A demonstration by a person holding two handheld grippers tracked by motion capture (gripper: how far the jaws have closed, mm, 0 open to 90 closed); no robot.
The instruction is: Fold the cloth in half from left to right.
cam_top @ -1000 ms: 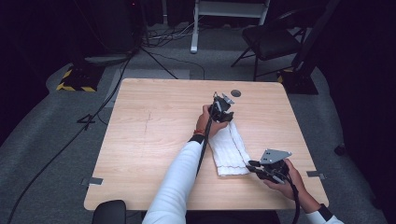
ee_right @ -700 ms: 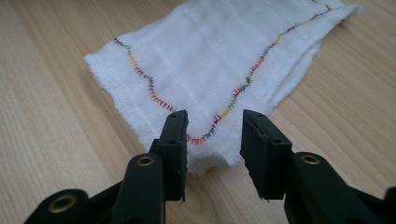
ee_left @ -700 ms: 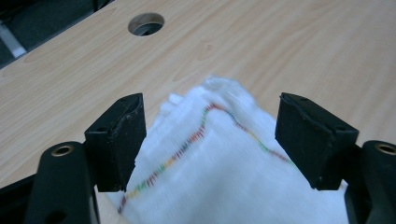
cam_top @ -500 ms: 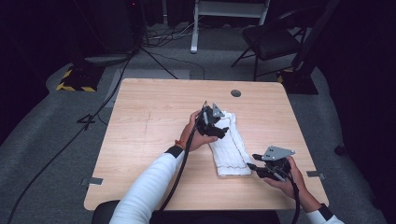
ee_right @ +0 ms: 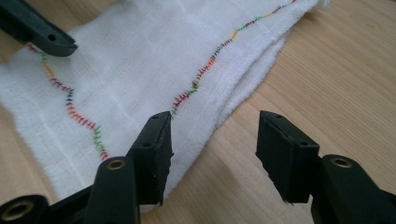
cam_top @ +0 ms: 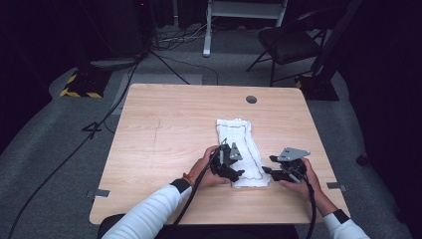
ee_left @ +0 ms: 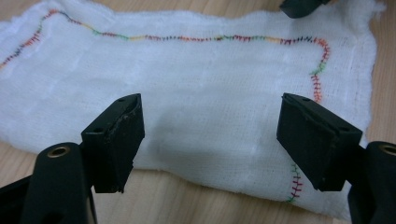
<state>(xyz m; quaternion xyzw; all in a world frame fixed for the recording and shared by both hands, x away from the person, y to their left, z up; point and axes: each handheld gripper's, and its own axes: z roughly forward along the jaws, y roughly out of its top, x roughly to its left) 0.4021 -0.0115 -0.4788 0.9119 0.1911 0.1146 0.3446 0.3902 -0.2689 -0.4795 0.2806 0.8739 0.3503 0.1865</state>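
White folded cloth, rainbow-stitched, lies flat between 2 wide-open, empty tools.

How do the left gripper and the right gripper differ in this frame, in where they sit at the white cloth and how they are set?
The left gripper sits at the left side of the white cloth, its gap spanning cloth; the right gripper sits at the near right edge, its gap mostly over bare table. The right gripper carries a grey plate lying flat on top; the left gripper's is tilted. Both are open, jaws just widened, holding nothing.
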